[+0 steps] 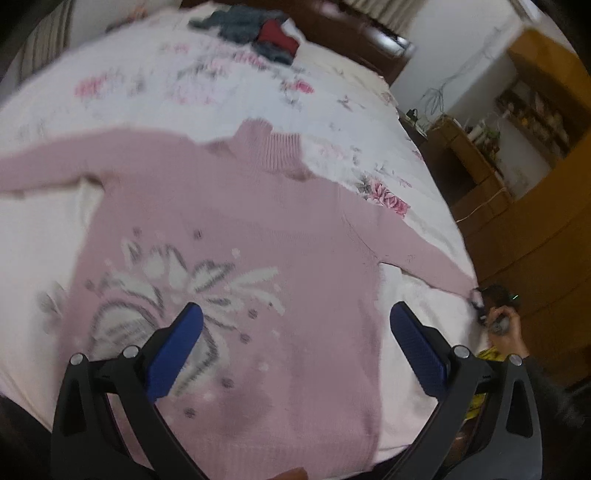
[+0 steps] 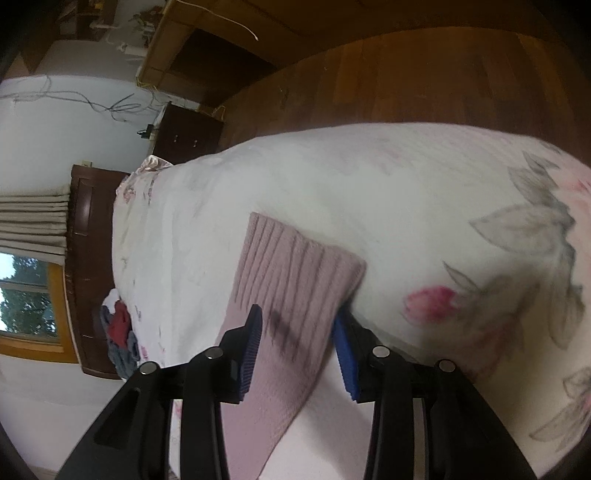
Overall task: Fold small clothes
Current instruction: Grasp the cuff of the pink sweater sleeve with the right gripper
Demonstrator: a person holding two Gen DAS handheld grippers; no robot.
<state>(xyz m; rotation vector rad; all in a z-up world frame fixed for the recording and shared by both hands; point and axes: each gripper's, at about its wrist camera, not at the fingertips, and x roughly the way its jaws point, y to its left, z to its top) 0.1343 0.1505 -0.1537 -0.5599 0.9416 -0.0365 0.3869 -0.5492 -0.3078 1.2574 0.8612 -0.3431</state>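
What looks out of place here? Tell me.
Nothing looks damaged or spilled. The pink sweater lies spread flat on the bed, sleeves out. The only untidy spot is a loose heap of clothes near the headboard.

White walls (image 2: 55,122), wood floor (image 2: 424,74), a dark headboard (image 2: 86,229), curtain (image 2: 33,225), daylit window (image 2: 22,295), wooden cabinets (image 1: 546,92).

No readable text, label, brand, number or sign is seen in either view; the yellow item with dark markings (image 1: 489,355) beside the bed edge is too blurred to be read.
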